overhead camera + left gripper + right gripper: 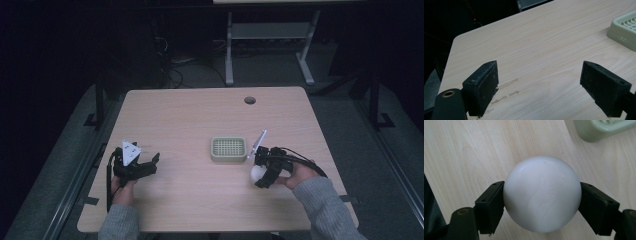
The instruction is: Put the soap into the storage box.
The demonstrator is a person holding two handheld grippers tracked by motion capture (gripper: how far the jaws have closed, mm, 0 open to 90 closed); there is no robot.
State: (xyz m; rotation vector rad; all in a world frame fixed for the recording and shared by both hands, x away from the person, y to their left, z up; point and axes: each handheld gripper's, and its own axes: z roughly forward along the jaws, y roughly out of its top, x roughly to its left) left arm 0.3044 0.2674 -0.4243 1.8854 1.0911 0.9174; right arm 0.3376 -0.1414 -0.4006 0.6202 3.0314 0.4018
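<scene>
right gripper: clamped on white ball, over table | green slotted tray: just beside ball (nothing lies between them) | left gripper: jaws wide apart over bare wood, well apart from tray

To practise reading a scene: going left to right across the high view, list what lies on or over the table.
Left gripper → tray → ball → right gripper, shut on the ball.
</scene>
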